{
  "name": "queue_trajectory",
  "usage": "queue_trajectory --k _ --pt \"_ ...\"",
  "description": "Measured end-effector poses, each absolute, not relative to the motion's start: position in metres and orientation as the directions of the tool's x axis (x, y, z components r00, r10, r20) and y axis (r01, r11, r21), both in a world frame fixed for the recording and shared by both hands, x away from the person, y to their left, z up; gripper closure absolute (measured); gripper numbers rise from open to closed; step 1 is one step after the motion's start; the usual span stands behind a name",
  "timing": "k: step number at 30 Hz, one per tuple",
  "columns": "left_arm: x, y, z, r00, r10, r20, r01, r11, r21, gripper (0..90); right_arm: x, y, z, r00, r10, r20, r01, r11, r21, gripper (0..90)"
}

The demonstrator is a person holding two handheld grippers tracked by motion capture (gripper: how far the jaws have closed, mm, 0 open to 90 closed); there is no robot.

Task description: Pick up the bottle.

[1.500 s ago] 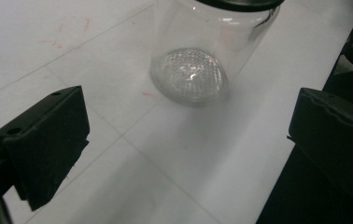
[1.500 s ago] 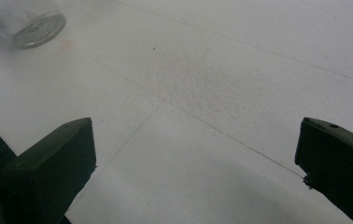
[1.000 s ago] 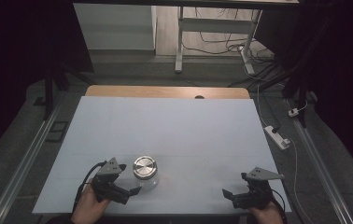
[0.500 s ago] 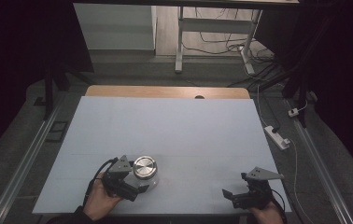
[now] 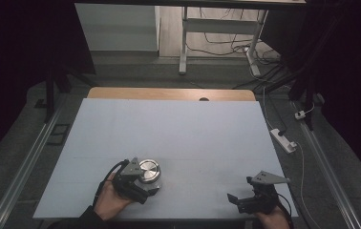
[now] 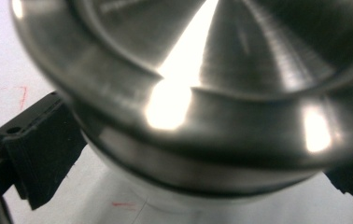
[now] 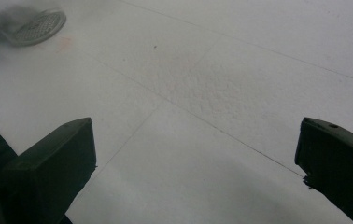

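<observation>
While the left hand-held gripper (image 5: 146,183) brackets the steel-lidded jar (image 5: 148,171) on the worktop (image 5: 178,138), jaws wide, unclosed, the grasp looks pending; the right hand-held gripper (image 5: 236,200) gapes empty

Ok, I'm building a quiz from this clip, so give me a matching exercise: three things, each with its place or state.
Things:
1. left gripper
2. right gripper
3. metal lid

Places or states:
A. shiny and round, on top of a clear jar
B. jaws wide apart over bare table
C. jaws on either side of the jar, below the lid

Pairs: 1-C, 2-B, 3-A
</observation>
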State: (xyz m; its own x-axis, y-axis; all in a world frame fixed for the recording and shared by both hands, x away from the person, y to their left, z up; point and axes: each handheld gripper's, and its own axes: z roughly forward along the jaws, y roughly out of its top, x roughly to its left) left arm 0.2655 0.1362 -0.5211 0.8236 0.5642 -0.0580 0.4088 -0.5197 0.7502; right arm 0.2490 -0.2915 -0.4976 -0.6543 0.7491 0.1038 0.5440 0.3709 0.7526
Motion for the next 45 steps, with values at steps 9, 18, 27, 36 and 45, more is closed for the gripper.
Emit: queue_trajectory --k 9,18,27,36,45 --pt "0.263 0.14 -0.518 0.836 0.548 -0.038 0.37 -0.51 0.776 13.3 0.249 -0.291 -0.498 -0.656 0.748 0.102 0.543 0.374 0.752 0.0" --pt "0.263 0.141 -0.52 0.84 0.542 -0.021 0.346 -0.506 0.79 15.2 0.249 -0.291 -0.498 -0.655 0.749 0.101 0.544 0.374 0.751 0.0" --pt "0.263 0.14 -0.518 0.838 0.545 -0.024 0.357 -0.515 0.779 15.3 0.249 -0.291 -0.498 -0.656 0.748 0.098 0.543 0.378 0.75 0.0" --pt "0.263 0.14 -0.516 0.833 0.553 -0.024 0.364 -0.513 0.777 15.5 0.249 -0.291 -0.498 -0.657 0.747 0.097 0.541 0.378 0.751 0.0" --pt "0.264 0.146 -0.501 0.824 0.565 -0.032 0.353 -0.468 0.81 15.5 0.249 -0.291 -0.498 -0.657 0.747 0.102 0.544 0.376 0.751 0.0"
